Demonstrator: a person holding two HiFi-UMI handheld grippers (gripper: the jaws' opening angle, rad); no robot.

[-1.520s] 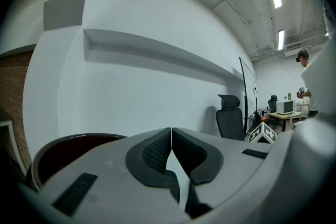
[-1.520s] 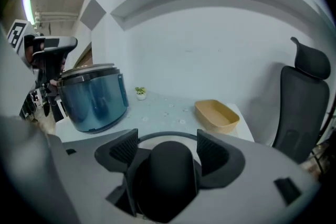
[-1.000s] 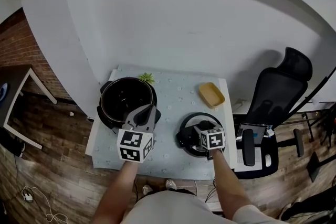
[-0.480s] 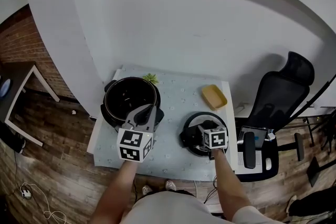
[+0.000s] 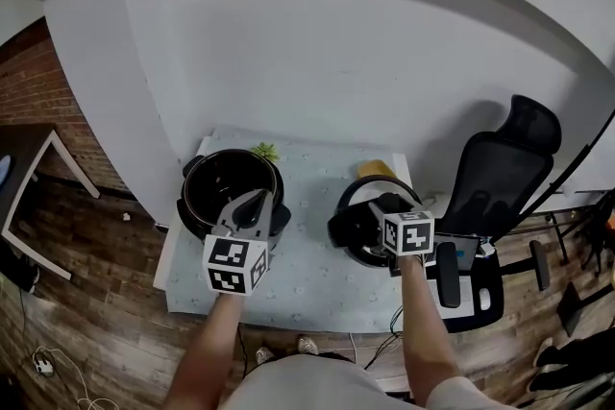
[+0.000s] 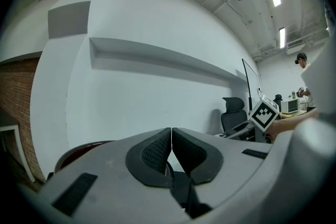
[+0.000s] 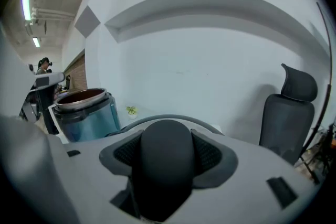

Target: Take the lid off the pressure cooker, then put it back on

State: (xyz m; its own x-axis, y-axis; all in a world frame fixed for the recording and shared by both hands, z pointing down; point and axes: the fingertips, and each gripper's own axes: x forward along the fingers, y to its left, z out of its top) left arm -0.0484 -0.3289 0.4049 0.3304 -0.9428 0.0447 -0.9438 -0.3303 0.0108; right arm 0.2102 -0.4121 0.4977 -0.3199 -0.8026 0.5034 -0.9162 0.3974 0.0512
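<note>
Pressure cooker [image 5: 231, 190] left on table [image 5: 309, 256], lid [image 5: 359, 205] right, chair [image 5: 502, 176] farther right.

We are reaching both arms forward from the lower edge of the head view. The left forearm [image 5: 213, 346] is slanting slightly rightward and the right forearm [image 5: 423, 341] is running almost straight ahead. We are holding the left gripper [image 5: 259, 199] with its marker cube [image 5: 233, 264] facing up at us. Its jaws are pressing together, the ribbed pads [image 6: 155, 152] meeting along one thin line with nothing between them. We are holding the right gripper [image 5: 384, 206] well apart from the left, its jaws clamping either side of the lid's handle [image 7: 167, 165].
</note>
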